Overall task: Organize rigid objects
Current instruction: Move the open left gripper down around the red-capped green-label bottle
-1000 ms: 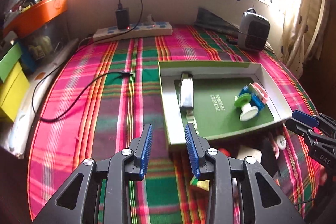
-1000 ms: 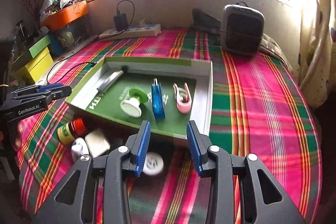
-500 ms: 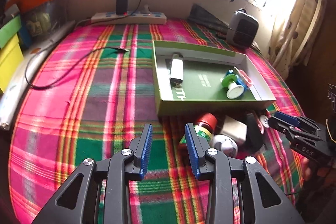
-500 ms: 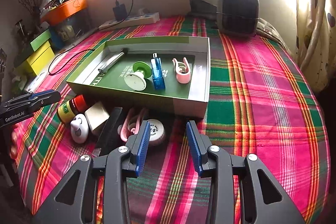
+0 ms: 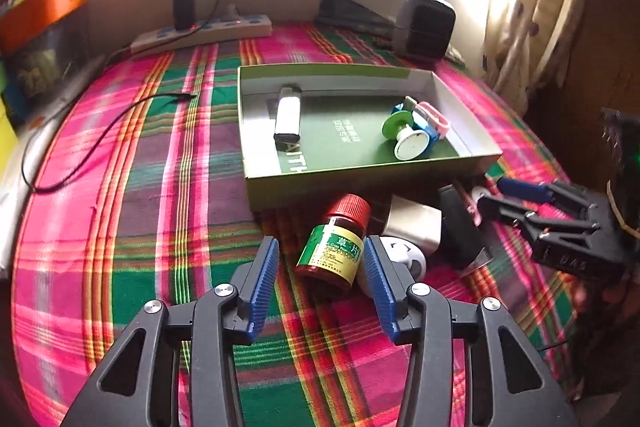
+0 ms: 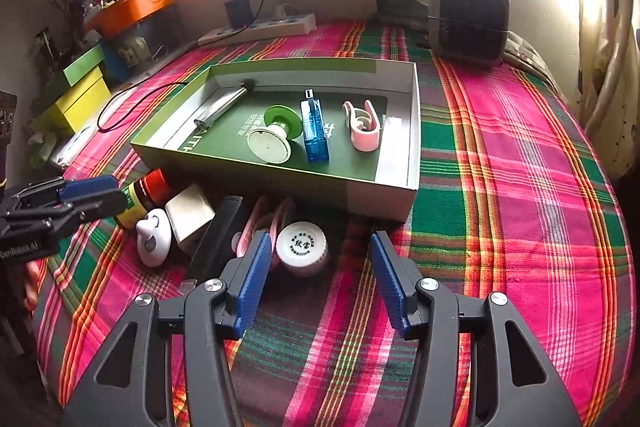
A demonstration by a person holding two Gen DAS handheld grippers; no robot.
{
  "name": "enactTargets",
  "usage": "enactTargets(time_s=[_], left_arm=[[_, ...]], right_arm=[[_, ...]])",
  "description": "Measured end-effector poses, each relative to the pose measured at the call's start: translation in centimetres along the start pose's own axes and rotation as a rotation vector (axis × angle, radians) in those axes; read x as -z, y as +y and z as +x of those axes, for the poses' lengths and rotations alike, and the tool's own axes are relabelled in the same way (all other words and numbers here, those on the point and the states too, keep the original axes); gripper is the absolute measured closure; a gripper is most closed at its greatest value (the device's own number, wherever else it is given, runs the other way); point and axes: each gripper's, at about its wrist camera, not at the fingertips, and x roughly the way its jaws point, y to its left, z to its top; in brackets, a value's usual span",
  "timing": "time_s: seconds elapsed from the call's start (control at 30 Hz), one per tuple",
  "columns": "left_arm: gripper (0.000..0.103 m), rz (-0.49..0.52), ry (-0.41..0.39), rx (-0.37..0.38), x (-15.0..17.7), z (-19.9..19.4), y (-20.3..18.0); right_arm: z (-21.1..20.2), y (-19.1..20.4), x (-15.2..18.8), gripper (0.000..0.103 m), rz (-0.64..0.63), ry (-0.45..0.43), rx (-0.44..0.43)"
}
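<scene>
A green open box [image 5: 360, 183] [image 6: 276, 177] on the plaid cloth holds a silver lighter [image 5: 288, 115], a green and white spool [image 6: 272, 139], a blue flat bottle [image 6: 314, 131] and a pink clip [image 6: 362, 127]. In front of the box lie a red-capped bottle [image 5: 336, 243] [image 6: 146, 191], a white round jar [image 6: 302, 247], a beige block [image 6: 190, 213] and a black bar [image 6: 218, 243]. My left gripper [image 5: 320, 255] [image 6: 114, 191] is opening, with the bottle between its pads, untouched. My right gripper [image 6: 320, 251] [image 5: 492, 193] is opening just short of the jar.
A power strip [image 5: 204, 31] with a charger and a loose cable [image 5: 100, 135] lie at the back left. A small heater [image 6: 468, 15] stands at the back right. Yellow and green boxes [image 6: 76, 95] sit off the left edge, and a curtain hangs at the right.
Both grippers' jaws have spread wider. The left gripper has come in low over the red-capped bottle, which now lies between its pads. The right view has hardly shifted.
</scene>
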Motion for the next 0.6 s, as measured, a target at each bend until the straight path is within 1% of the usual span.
enactTargets(time_s=[0.1, 0.2, 0.43, 0.57, 0.6], left_arm=[[0.059, 0.012, 0.021, 0.003, -0.2, 0.7, -0.2], [0.059, 0.029, 0.031, -0.024, -0.4, 1.2, -0.5], [0.059, 0.013, 0.058, -0.044, -0.5, 2.2, 0.0], [0.059, 0.011, 0.068, -0.076, -0.6, 2.8, -0.1], [0.059, 0.006, 0.072, -0.096, -0.6, 2.9, -0.1]], right_arm=[[0.0, -0.2, 0.1, 0.051, 0.010, 0.001, -0.002], [0.0, -0.2, 0.0, 0.051, 0.005, 0.001, -0.002], [0.0, 0.0, 0.0, 0.051, -0.002, -0.001, -0.001], [0.0, 0.0, 0.0, 0.051, -0.003, -0.001, 0.001], [0.0, 0.0, 0.0, 0.051, 0.000, -0.001, 0.003]])
